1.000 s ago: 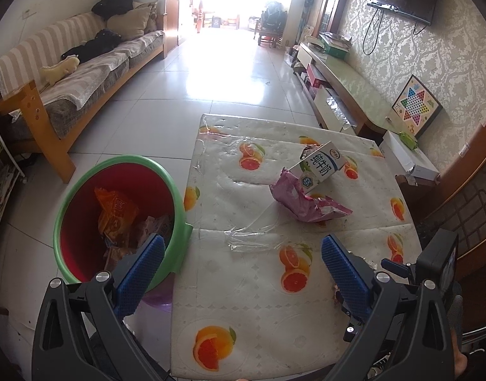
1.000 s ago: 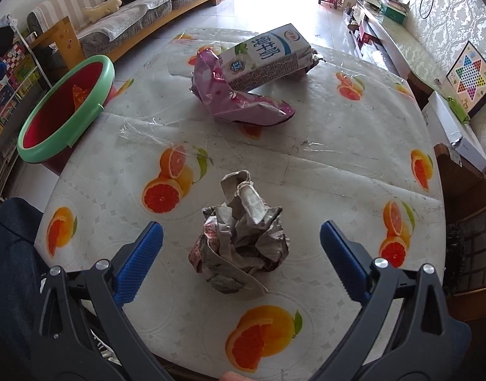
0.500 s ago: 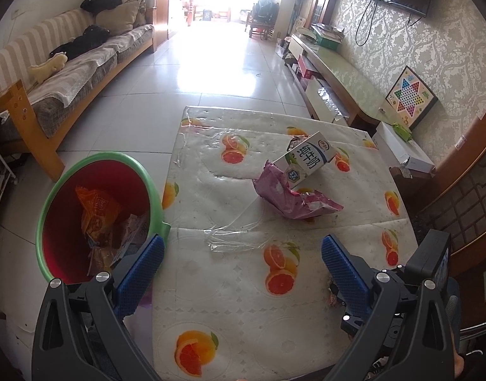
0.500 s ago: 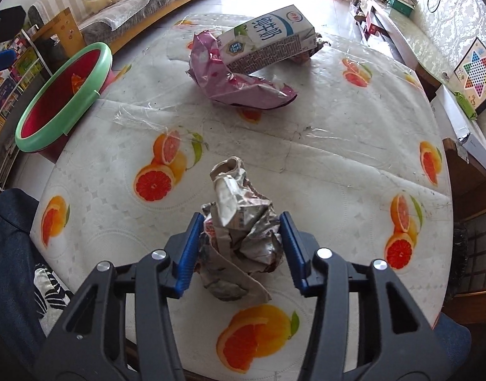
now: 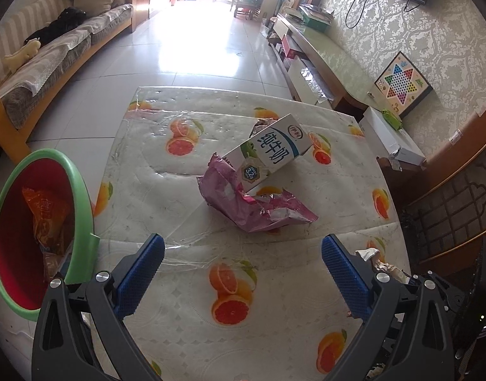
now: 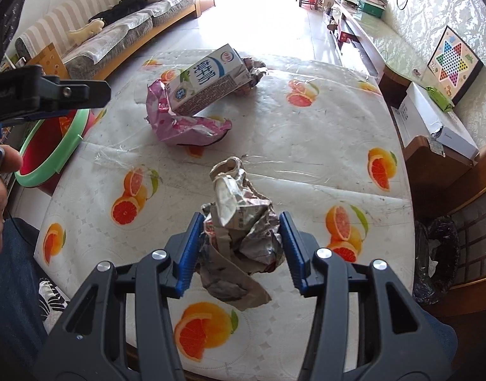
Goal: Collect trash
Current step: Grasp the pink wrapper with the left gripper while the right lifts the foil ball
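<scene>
Right tool (image 6: 239, 247) clamped on crumpled paper wad (image 6: 239, 235) at near bench (image 6: 306, 146) edge; left tool (image 5: 243, 273) spread apart, holding nothing.

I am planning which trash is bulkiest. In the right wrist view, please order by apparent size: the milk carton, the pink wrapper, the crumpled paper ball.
1. crumpled paper ball, looks largest, but it is nearest the camera, so this is unsure.
2. and 3. milk carton and pink wrapper look alike in size; I cannot rank them.

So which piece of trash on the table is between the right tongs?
The crumpled newspaper ball, nearest the table's front edge; the pink wrapper and milk carton lie farther back, untouched.
</scene>
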Demonstrator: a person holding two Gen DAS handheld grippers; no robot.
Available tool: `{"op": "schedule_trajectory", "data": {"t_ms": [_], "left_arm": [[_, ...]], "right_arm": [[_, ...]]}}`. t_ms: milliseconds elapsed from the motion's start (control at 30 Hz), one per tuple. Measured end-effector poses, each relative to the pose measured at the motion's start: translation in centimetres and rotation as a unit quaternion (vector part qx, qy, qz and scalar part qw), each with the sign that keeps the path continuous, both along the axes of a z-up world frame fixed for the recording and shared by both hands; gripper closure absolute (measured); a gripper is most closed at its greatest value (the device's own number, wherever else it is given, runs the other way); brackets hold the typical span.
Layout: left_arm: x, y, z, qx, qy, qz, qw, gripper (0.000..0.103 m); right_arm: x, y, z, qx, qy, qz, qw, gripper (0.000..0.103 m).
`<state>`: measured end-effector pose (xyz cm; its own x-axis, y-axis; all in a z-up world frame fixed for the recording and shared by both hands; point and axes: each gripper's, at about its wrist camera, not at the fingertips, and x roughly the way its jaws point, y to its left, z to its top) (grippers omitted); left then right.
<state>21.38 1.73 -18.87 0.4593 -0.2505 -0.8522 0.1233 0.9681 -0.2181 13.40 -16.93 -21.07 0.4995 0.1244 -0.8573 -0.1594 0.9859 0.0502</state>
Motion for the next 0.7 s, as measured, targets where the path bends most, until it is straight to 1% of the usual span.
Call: {"op": "schedule_trajectory", "data": {"t_ms": [67, 200, 333, 400, 533, 700], "left_arm": [[1.0, -0.6, -1.1, -0.003, 0.013, 0.008, 0.9999, 0.008], [3.0, -1.0, -3.0, -0.018, 0.036, 0.043, 0.9983, 0.008], [5.1, -1.1, -5.3, -0.031, 0.063, 0.079, 0.9944, 0.008], [5.9, -1.2, -6.5, -0.031, 0.078, 0.093, 0.9922, 0.008], [6.8, -1.6, -8.1, -0.027, 0.096, 0.103, 0.9897, 0.008], [7.3, -2.1, -9.0, -0.01, 0.095, 0.105, 0.9899, 0.009]], "right_arm": [[0.2, -0.8, 0.2, 0.001, -0.003, -0.006, 1.0, 0.056], [0.7, -2.2, -0.1, 0.012, -0.001, -0.016, 1.0, 0.056], [1.3, -3.1, -0.6, 0.019, 0.002, -0.021, 1.0, 0.056], [1.6, -3.6, -0.8, 0.023, 0.005, -0.024, 0.999, 0.056], [2.3, -4.6, -1.3, 0.029, 0.008, -0.034, 0.999, 0.056], [3.2, -5.2, -2.1, 0.042, 0.015, -0.038, 0.998, 0.056]]}}
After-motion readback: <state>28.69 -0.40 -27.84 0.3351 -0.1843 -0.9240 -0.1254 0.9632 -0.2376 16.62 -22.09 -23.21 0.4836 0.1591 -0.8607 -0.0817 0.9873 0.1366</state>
